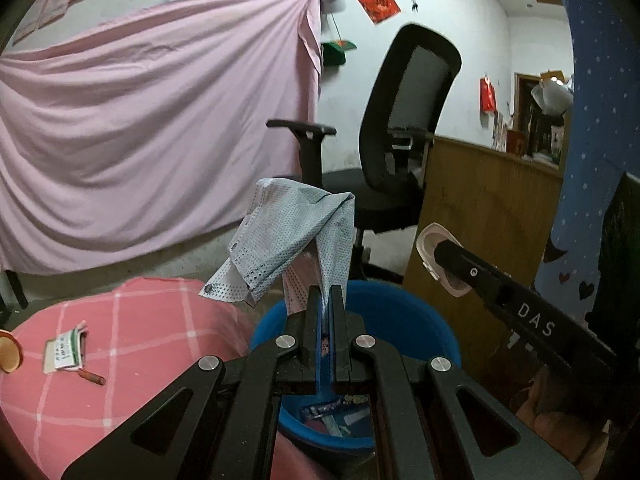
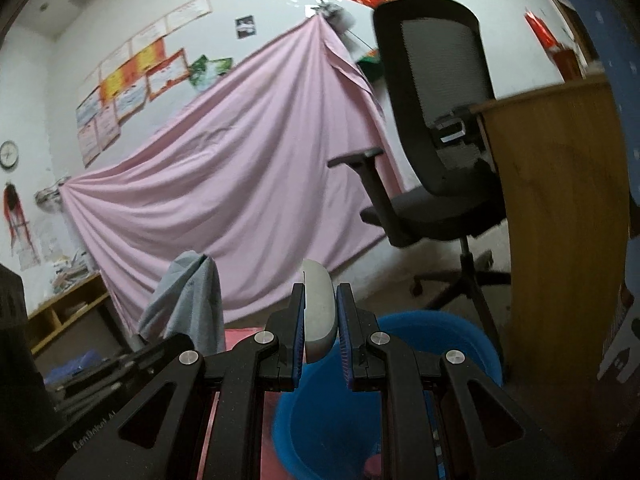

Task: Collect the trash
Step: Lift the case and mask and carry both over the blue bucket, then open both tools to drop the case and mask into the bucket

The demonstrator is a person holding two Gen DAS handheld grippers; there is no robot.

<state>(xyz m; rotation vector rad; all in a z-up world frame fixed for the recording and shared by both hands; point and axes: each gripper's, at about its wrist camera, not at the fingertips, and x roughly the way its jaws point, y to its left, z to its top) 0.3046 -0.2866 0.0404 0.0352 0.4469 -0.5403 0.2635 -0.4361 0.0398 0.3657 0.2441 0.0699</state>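
On pink checked cloth (image 1: 132, 332) at left: small packet (image 1: 66, 350). Left gripper (image 1: 327, 300) clamped on grey perforated rag (image 1: 288, 240) above blue basin (image 1: 420, 320). Right gripper (image 2: 320, 312) closed on pale lid (image 2: 319, 312), also over basin.
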